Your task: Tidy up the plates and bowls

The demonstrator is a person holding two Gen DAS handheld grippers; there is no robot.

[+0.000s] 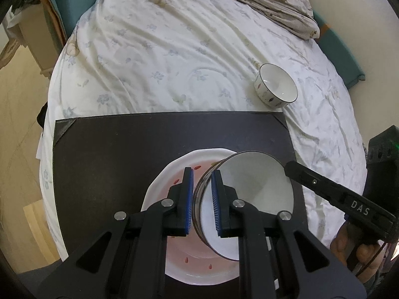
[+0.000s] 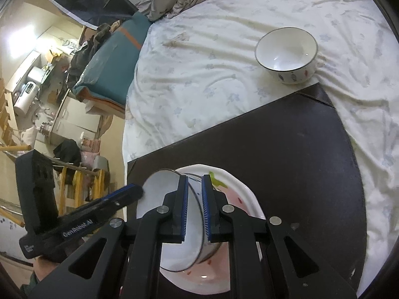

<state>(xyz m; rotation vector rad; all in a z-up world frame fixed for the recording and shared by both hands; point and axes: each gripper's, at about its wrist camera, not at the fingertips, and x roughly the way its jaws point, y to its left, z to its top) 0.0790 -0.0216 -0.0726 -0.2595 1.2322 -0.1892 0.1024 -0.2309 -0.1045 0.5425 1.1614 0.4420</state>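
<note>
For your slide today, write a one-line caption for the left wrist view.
Both grippers, left and right, clamp opposite rims of a bowl above a plate on a dark mat.

Plate (image 1: 159, 194) on mat (image 1: 112, 154), bowl (image 1: 259, 189) over plate, second bowl (image 1: 275, 86) on bed (image 1: 174, 62) beyond mat

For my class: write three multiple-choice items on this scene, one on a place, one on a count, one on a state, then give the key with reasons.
1. Where does the loose bowl stand?
A. on the bedsheet beyond the dark board
B. on the plate
C. on the floor

2. How many bowls are in view?
A. one
B. two
C. four

3. How is the held bowl gripped?
A. by neither gripper
B. by both grippers at its rim
C. from underneath

Key: A, it sits past the board's corner; B, one loose, one held; B, the left gripper and right gripper each straddle its rim above the plate.
</note>
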